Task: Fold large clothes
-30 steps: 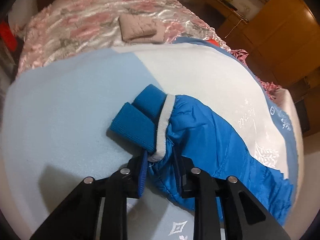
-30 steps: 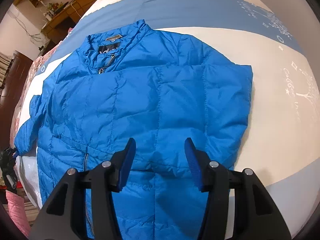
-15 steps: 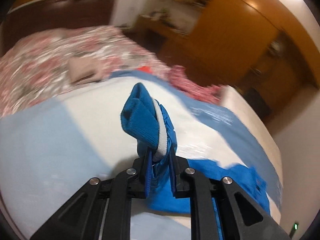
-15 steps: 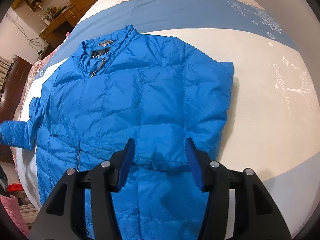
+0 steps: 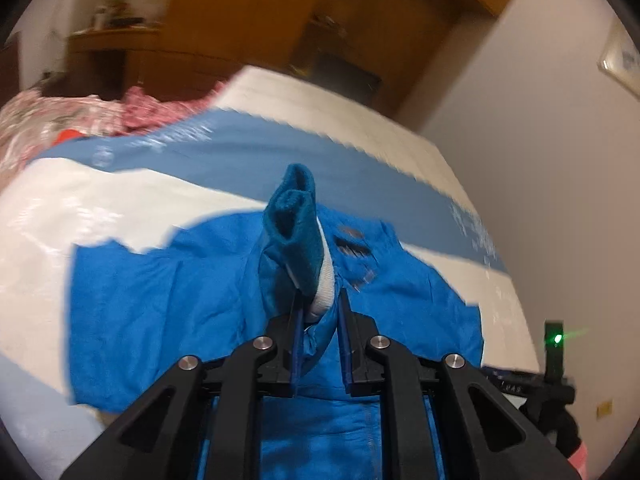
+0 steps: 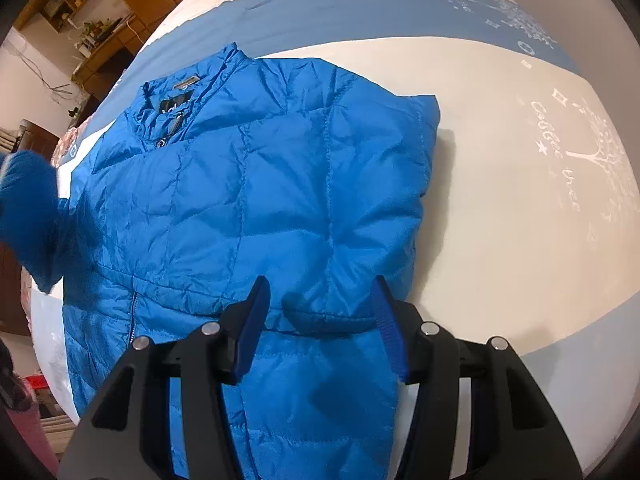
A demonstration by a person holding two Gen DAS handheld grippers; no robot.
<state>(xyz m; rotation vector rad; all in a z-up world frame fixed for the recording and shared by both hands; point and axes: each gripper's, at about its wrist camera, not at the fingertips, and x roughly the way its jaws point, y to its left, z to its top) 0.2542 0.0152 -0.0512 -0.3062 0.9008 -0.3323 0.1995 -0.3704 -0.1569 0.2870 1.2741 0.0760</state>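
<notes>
A bright blue puffer jacket (image 6: 256,184) lies front up on a bed with a blue and white sheet (image 6: 520,200); its collar points to the far side. My left gripper (image 5: 318,308) is shut on the jacket's sleeve cuff (image 5: 298,236), a ribbed dark blue band with a white trim, and holds it lifted above the jacket's body (image 5: 160,296). In the right wrist view the raised sleeve (image 6: 28,204) shows blurred at the left edge. My right gripper (image 6: 320,312) is open just above the folded right side of the jacket, with nothing pressed between its pads.
Wooden wardrobes (image 5: 248,20) and a desk (image 5: 116,52) stand beyond the bed. A pink floral quilt (image 5: 48,116) lies at the far left. A plain wall (image 5: 560,160) runs along the bed's right side. Part of the other gripper's handle with a green light (image 5: 556,338) shows at the lower right.
My left gripper closed on the sleeve cuff, lifted it off the sheet and swung it across over the jacket's body, rolling as it went. The right gripper crept slightly forward over the jacket.
</notes>
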